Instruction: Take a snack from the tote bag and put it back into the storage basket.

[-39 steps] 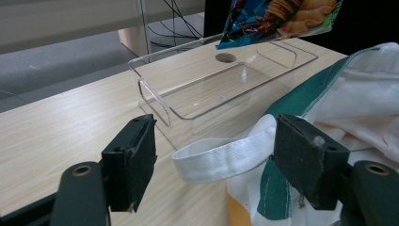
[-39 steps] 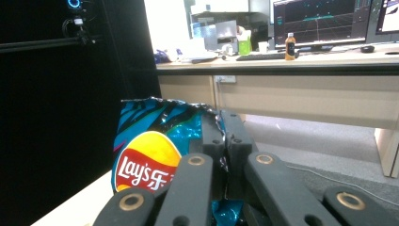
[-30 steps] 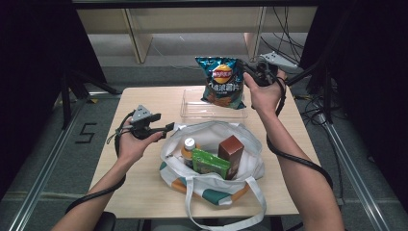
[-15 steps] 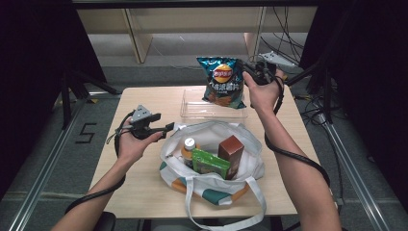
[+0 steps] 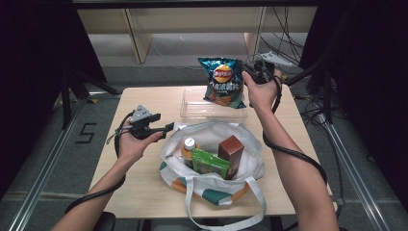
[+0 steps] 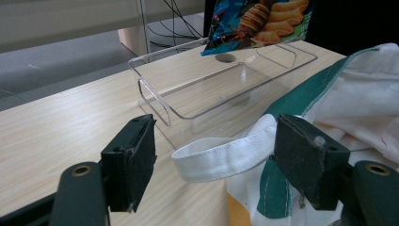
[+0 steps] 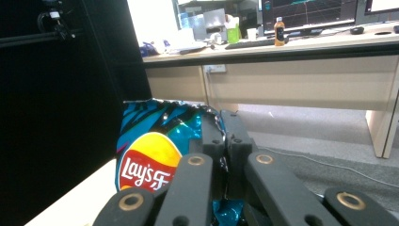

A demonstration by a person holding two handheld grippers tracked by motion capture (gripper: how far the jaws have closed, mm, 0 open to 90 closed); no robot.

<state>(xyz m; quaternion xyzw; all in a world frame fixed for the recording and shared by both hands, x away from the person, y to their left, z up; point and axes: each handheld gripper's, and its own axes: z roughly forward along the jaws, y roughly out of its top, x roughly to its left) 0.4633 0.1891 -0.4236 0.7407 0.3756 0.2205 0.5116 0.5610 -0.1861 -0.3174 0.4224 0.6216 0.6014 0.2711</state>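
A blue bag of Lay's chips (image 5: 222, 83) hangs upright over the far end of a clear plastic tray (image 5: 211, 107), and my right gripper (image 5: 246, 72) is shut on the bag's upper right edge. In the right gripper view the jaws pinch the crinkled top of the chip bag (image 7: 155, 141); my right gripper (image 7: 222, 136) points level. My left gripper (image 5: 169, 127) stands open at the left rim of a white and green tote bag (image 5: 250, 163). In the left gripper view the tote's white strap (image 6: 221, 153) lies between the open jaws, untouched, and my left gripper (image 6: 216, 150) faces the tray (image 6: 188, 94).
Inside the tote stand an orange-capped bottle (image 5: 188, 147), a green box (image 5: 210, 163) and a brown carton (image 5: 232, 150). The wooden table (image 5: 144, 96) ends close behind the tray. Cables (image 5: 308, 101) trail off the right side. A metal rail (image 5: 48, 159) runs along the floor at left.
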